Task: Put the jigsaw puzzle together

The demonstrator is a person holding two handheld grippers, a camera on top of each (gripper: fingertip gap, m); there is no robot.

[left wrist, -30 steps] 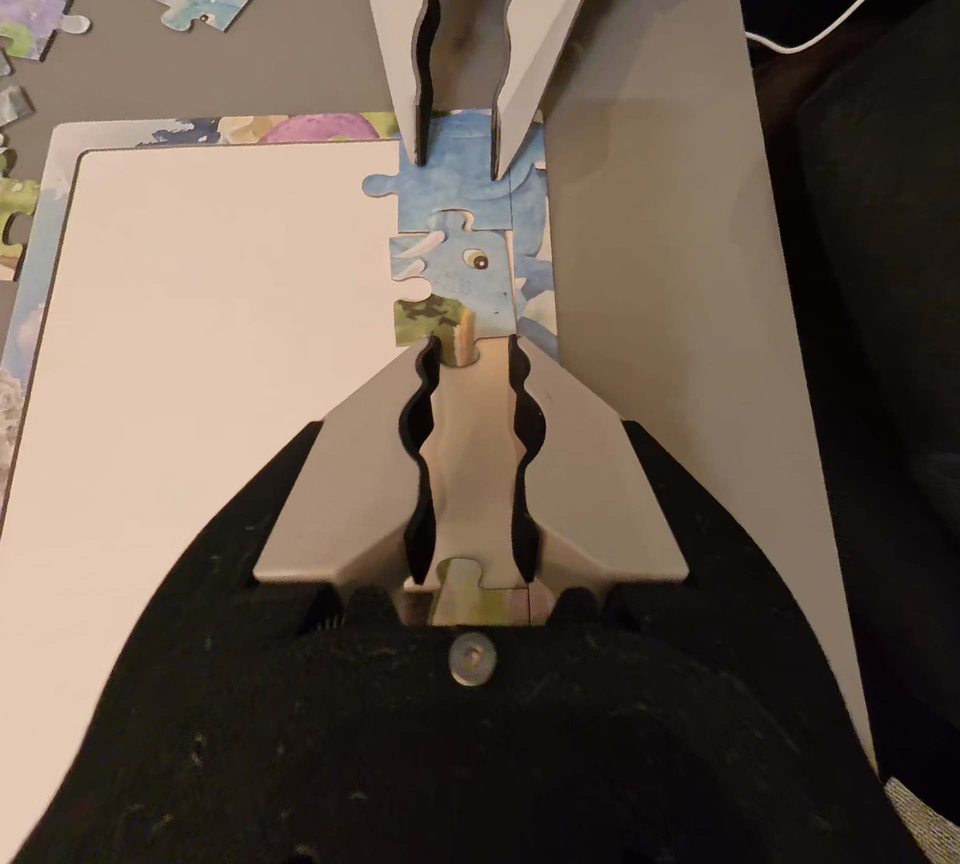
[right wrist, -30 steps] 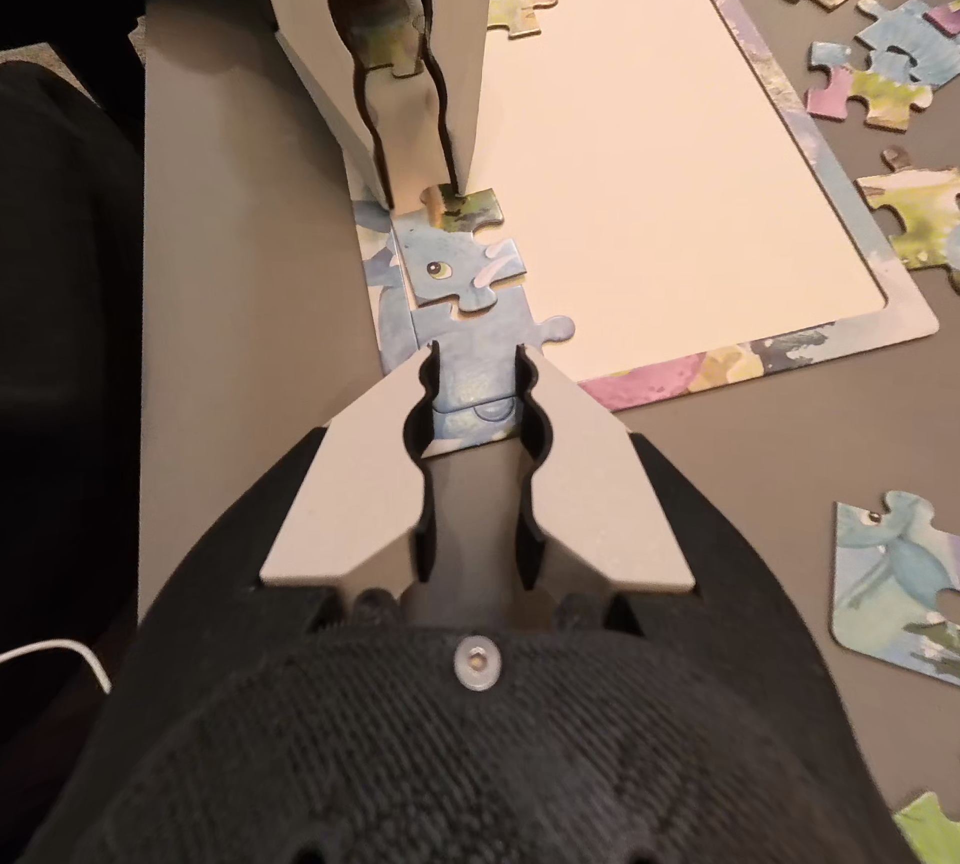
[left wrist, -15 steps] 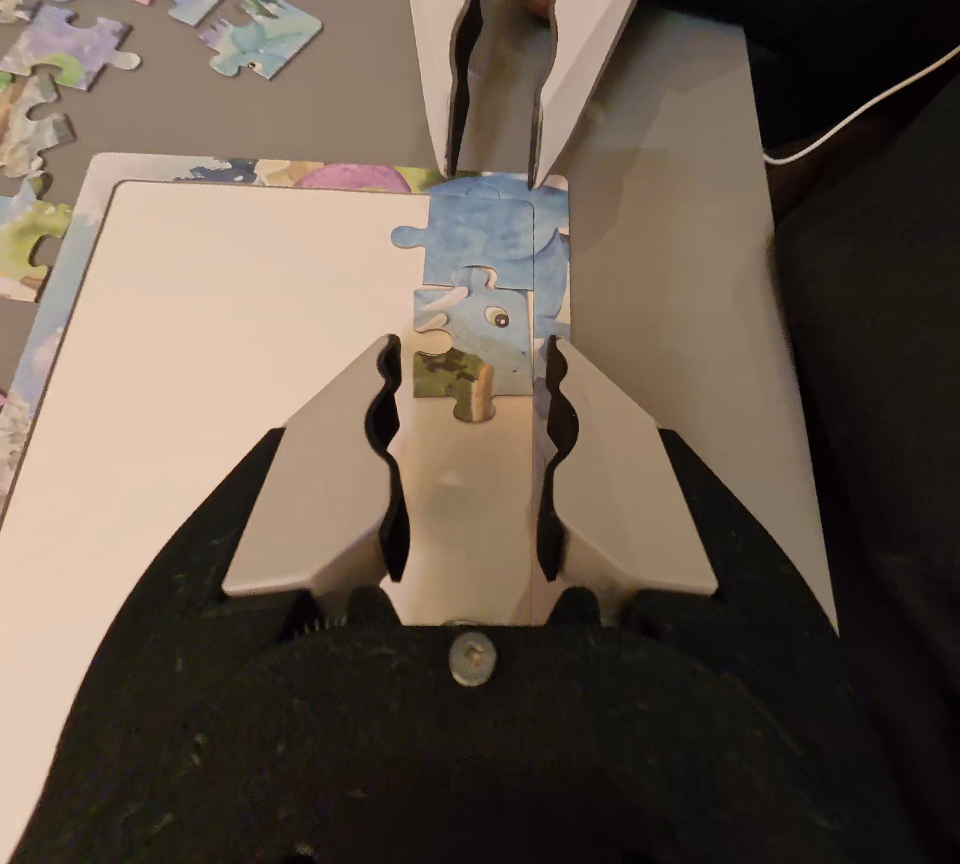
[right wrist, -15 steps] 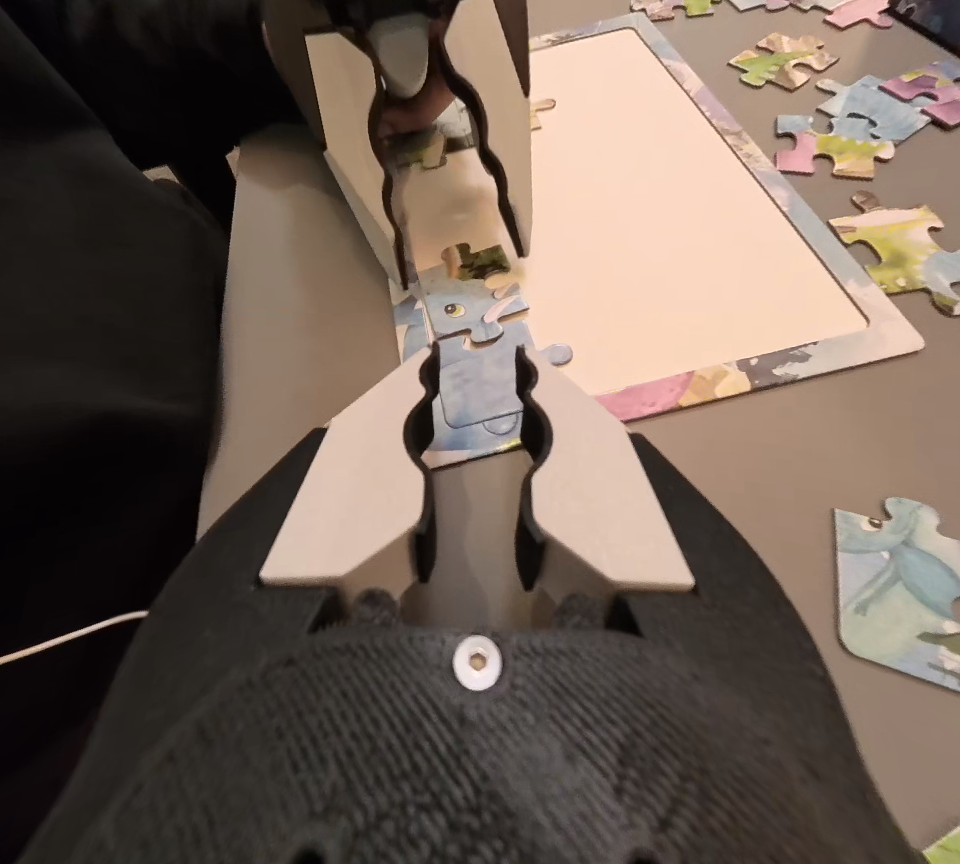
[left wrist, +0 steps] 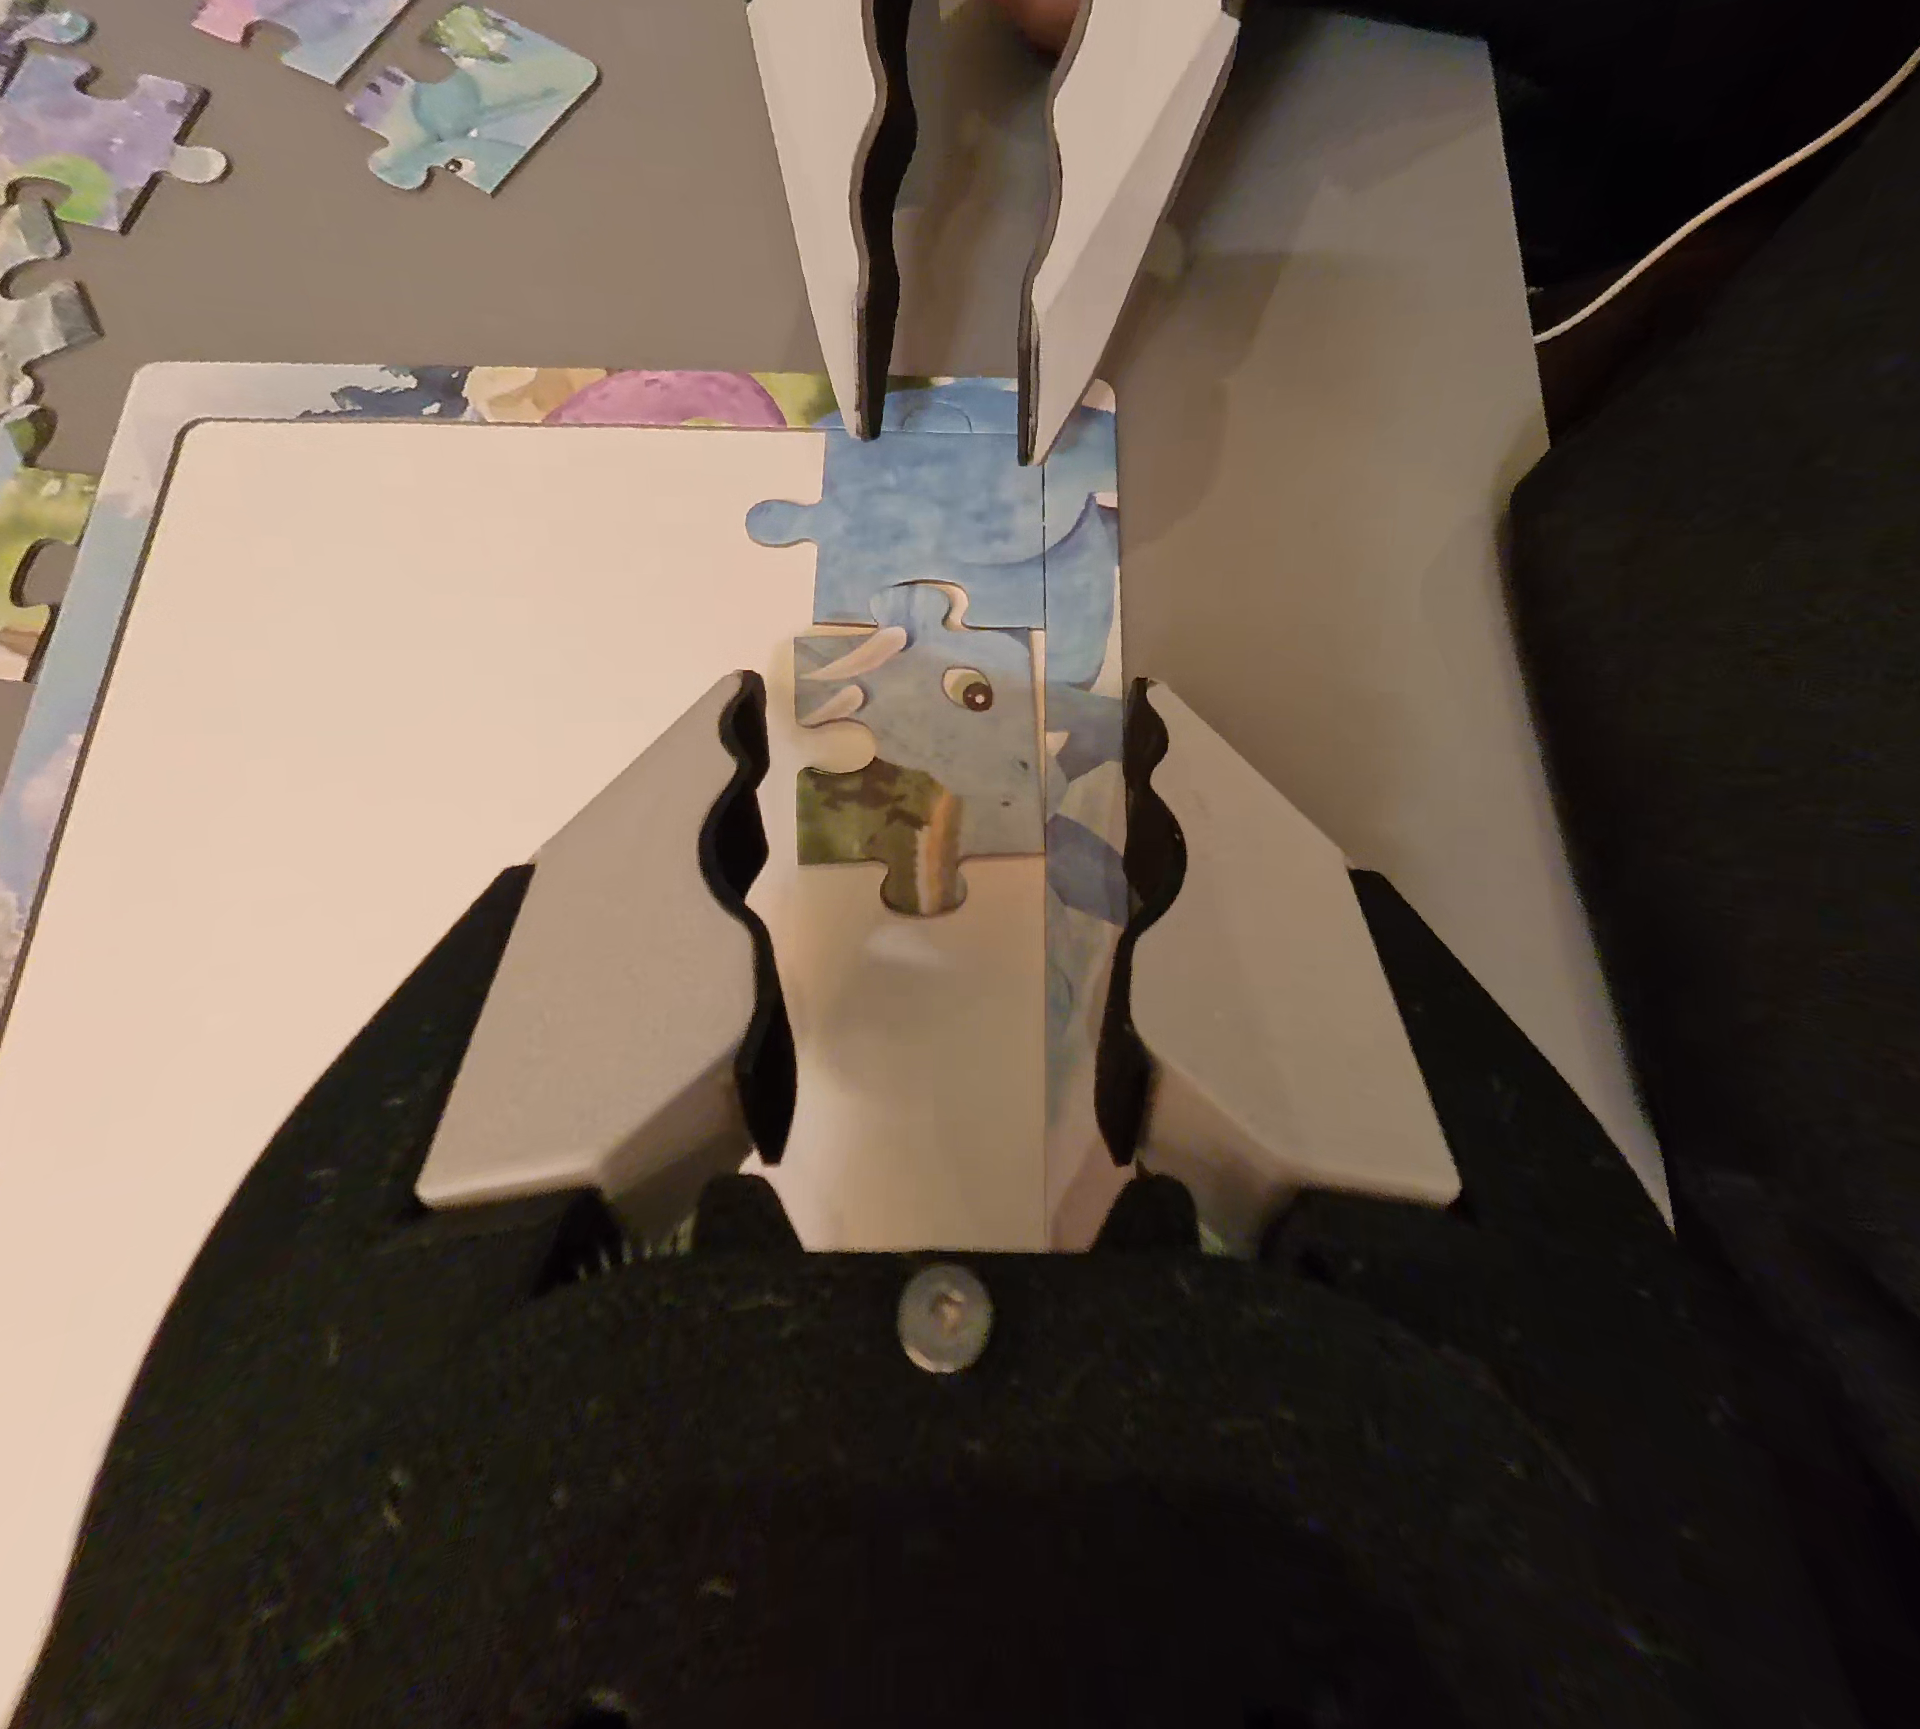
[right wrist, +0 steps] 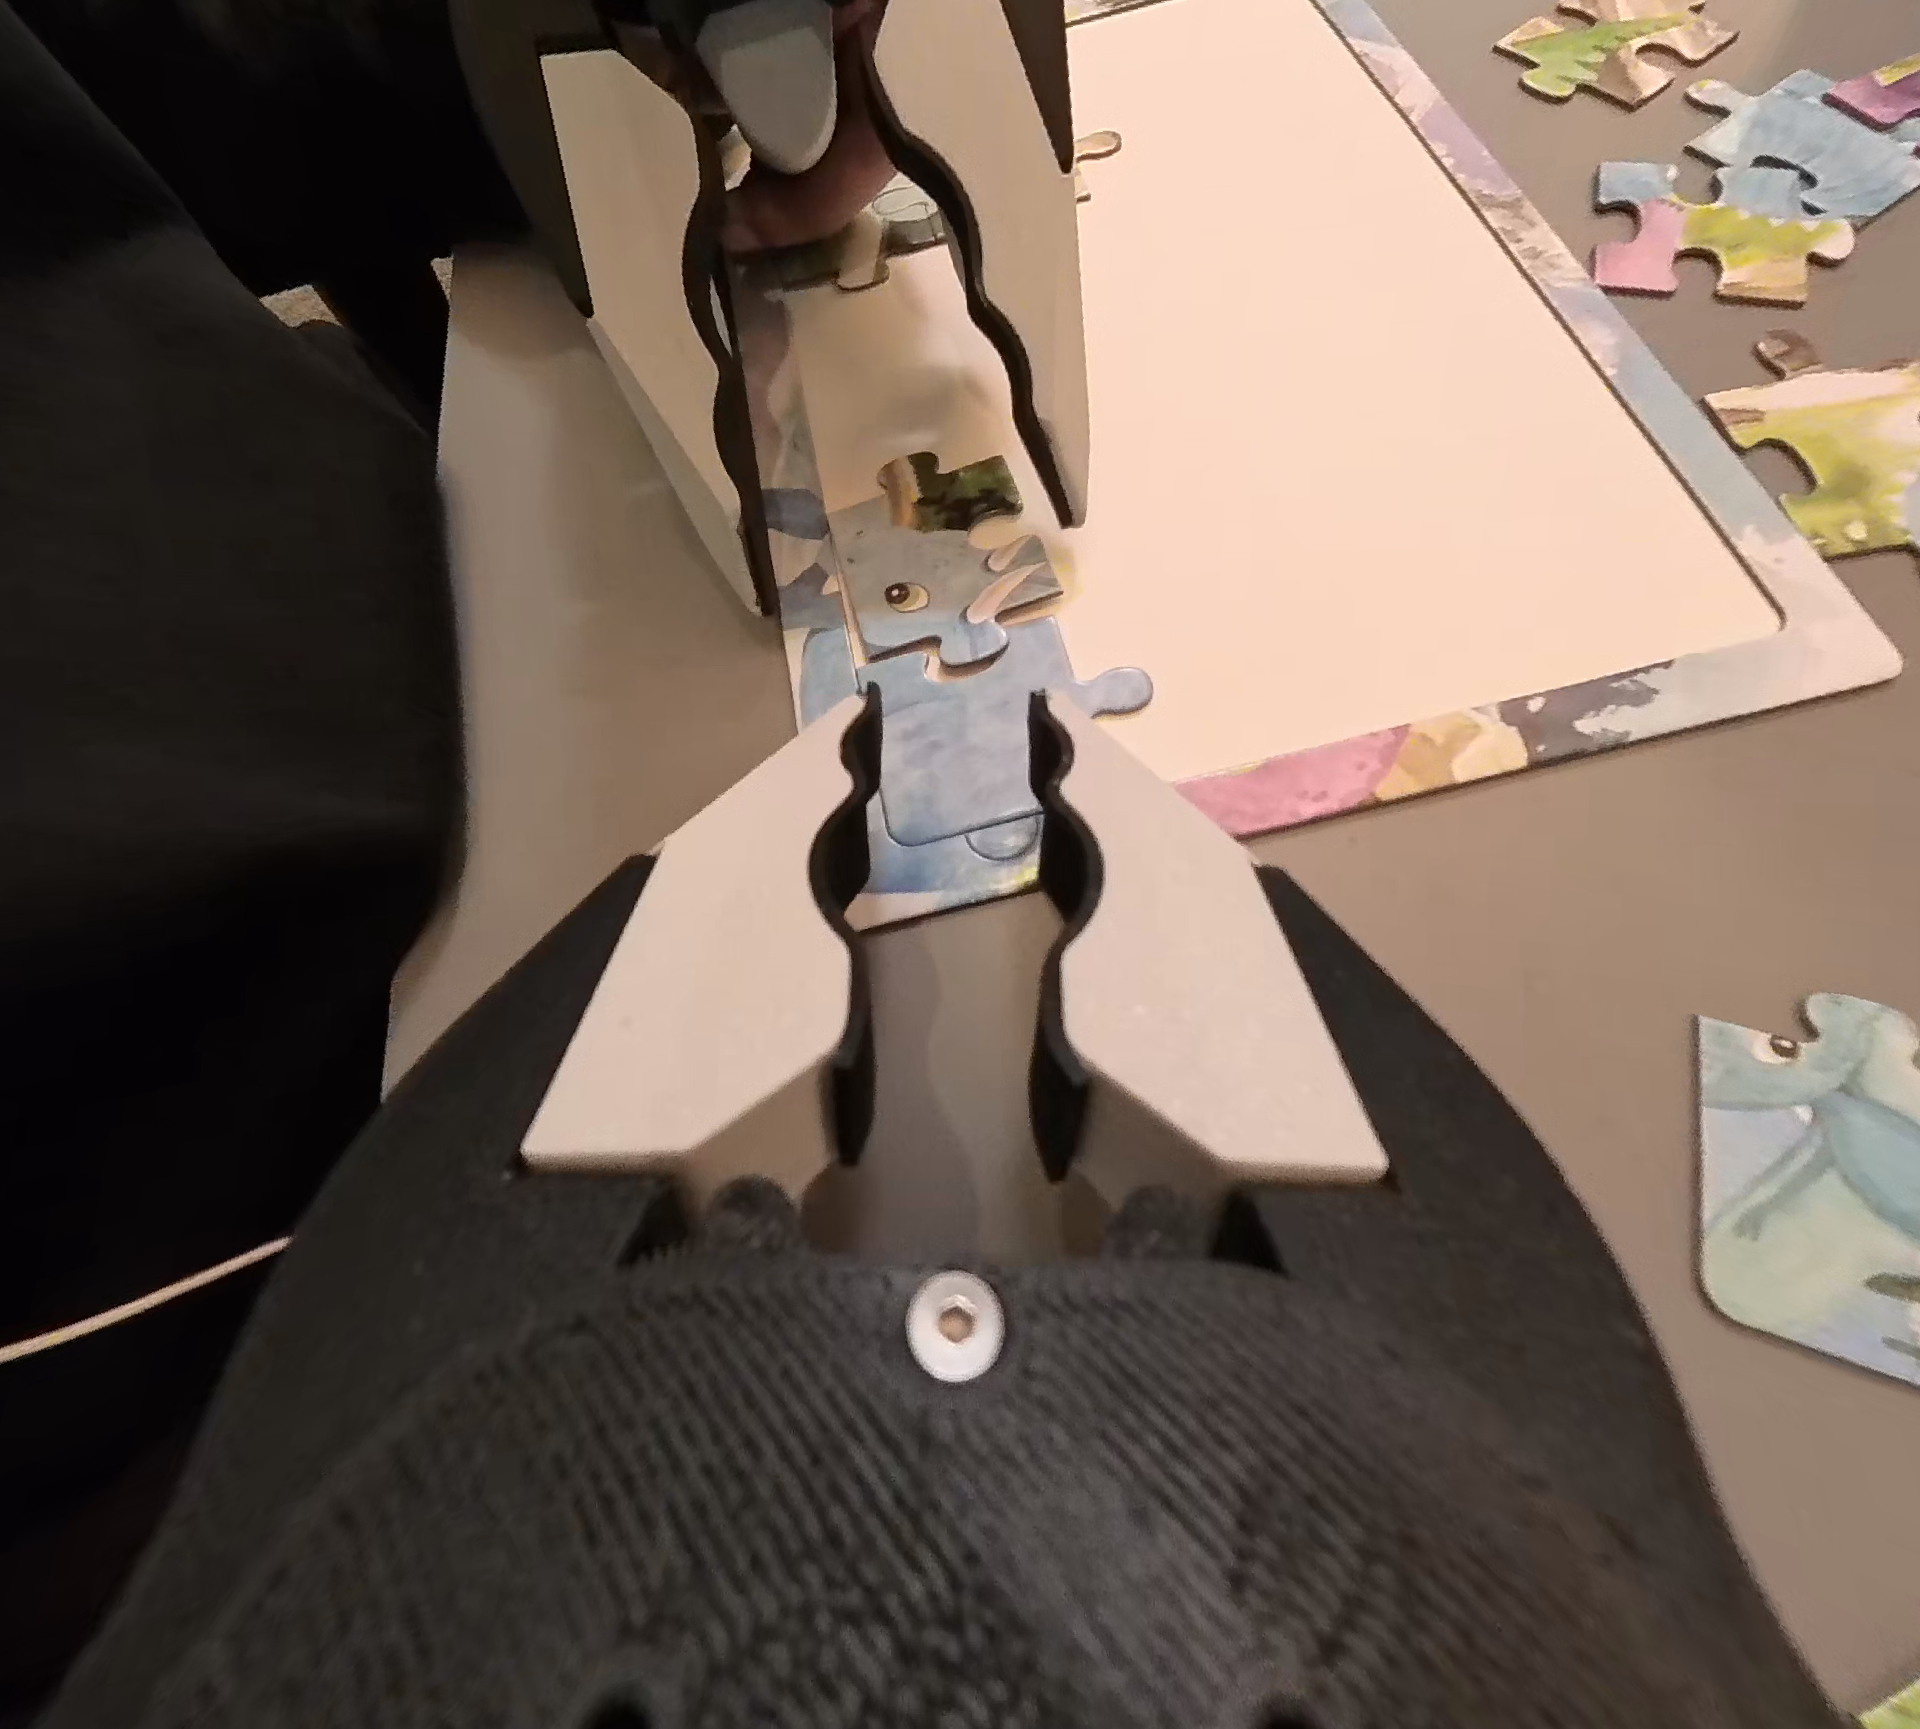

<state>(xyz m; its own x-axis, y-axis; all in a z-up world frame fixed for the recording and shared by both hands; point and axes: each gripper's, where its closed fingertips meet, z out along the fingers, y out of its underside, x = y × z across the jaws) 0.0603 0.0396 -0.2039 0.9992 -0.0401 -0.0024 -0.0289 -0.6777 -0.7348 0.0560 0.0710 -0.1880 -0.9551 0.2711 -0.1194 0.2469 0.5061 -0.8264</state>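
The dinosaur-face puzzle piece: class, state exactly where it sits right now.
The dinosaur-face piece lies in the tray against its edge, locked under the blue corner piece, between both grippers.

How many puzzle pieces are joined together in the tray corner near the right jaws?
2. A plain blue piece lies in the corner; a piece with a dinosaur's eye locks into it. More pieces farther along the tray are partly hidden.

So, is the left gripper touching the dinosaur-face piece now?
Apart. The left wrist view shows the left gripper open, bare gaps separating both fingers from the dinosaur-face piece.
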